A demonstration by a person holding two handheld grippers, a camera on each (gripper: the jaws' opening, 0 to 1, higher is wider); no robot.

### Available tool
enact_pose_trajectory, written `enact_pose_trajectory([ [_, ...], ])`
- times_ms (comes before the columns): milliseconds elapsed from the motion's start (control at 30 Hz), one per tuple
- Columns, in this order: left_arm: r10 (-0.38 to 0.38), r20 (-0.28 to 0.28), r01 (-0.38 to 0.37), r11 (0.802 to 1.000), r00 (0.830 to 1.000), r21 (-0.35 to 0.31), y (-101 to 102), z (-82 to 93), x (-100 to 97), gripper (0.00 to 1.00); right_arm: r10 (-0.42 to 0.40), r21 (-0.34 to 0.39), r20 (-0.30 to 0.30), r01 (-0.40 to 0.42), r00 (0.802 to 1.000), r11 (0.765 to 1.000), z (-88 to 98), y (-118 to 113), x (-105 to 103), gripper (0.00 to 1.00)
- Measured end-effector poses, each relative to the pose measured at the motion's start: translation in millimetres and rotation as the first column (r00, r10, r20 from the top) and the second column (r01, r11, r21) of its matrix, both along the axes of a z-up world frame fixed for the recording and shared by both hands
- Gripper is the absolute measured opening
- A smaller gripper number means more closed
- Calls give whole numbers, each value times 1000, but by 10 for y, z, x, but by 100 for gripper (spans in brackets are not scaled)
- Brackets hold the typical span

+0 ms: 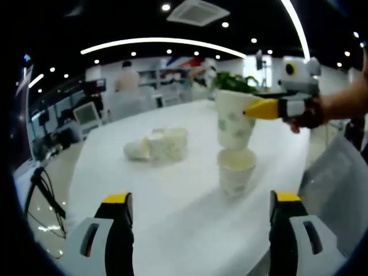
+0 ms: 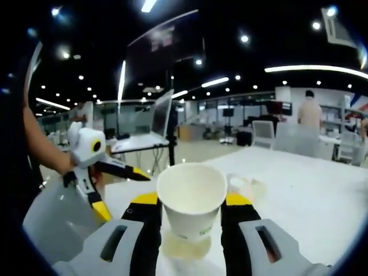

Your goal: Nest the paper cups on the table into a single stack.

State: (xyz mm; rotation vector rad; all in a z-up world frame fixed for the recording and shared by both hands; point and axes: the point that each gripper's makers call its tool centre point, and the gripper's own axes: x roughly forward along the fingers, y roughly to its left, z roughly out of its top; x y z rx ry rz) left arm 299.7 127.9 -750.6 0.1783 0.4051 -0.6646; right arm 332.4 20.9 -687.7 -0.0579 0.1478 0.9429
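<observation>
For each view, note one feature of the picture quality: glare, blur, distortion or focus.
Left gripper view: fisheye bends the ceiling light strips into arcs, the white table glares, and the lying cups look soft. Right gripper view: the held cup between the right gripper is fairly sharp; the background is dim, with bright spotlights.
</observation>
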Motion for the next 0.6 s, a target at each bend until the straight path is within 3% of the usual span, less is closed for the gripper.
enact_pose_trajectory([
  [600,2,0,-2,1000,1000,-2,-1,4,-2,99,-22,-26,-54,21,998,999,-364,15,-32,37],
])
